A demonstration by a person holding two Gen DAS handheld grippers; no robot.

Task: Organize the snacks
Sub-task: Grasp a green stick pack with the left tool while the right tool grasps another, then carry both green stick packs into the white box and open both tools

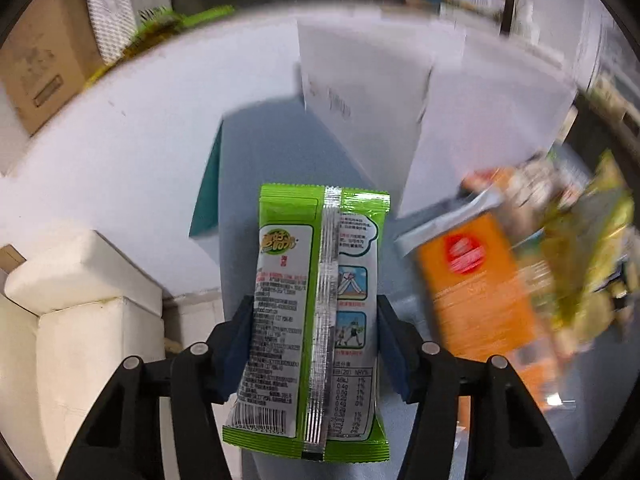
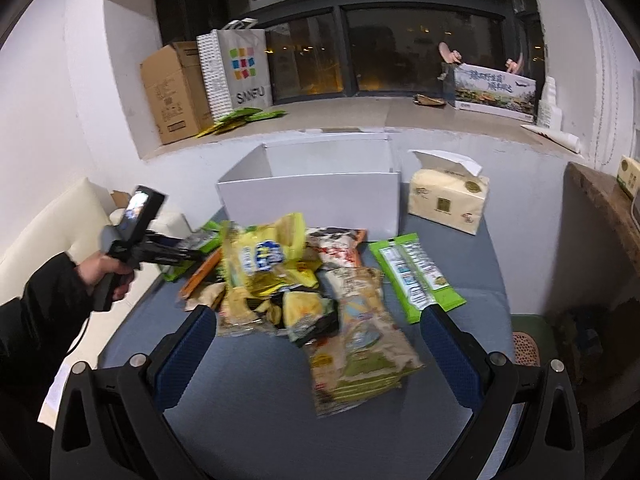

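A green snack packet [image 1: 320, 280] stands lengthwise between the blue pads of my left gripper [image 1: 314, 304], back side up, and the pads press on its two long edges. Beyond it stands an open white box [image 1: 360, 92]. In the right wrist view a hand holds the left gripper [image 2: 188, 254] at the left edge of the snack pile [image 2: 288, 288]. My right gripper [image 2: 318, 312] hangs wide open above the near side of that pile, with nothing between its fingers. Another green packet [image 2: 416, 276] lies flat to the right of the pile.
The blue-grey table [image 2: 248, 400] carries the white box [image 2: 312, 200] at the back and a tissue pack [image 2: 448, 200] to its right. An orange packet [image 1: 480, 292] lies blurred beside the left gripper. A cardboard box [image 2: 172, 88] and a paper bag [image 2: 240, 68] stand on the windowsill.
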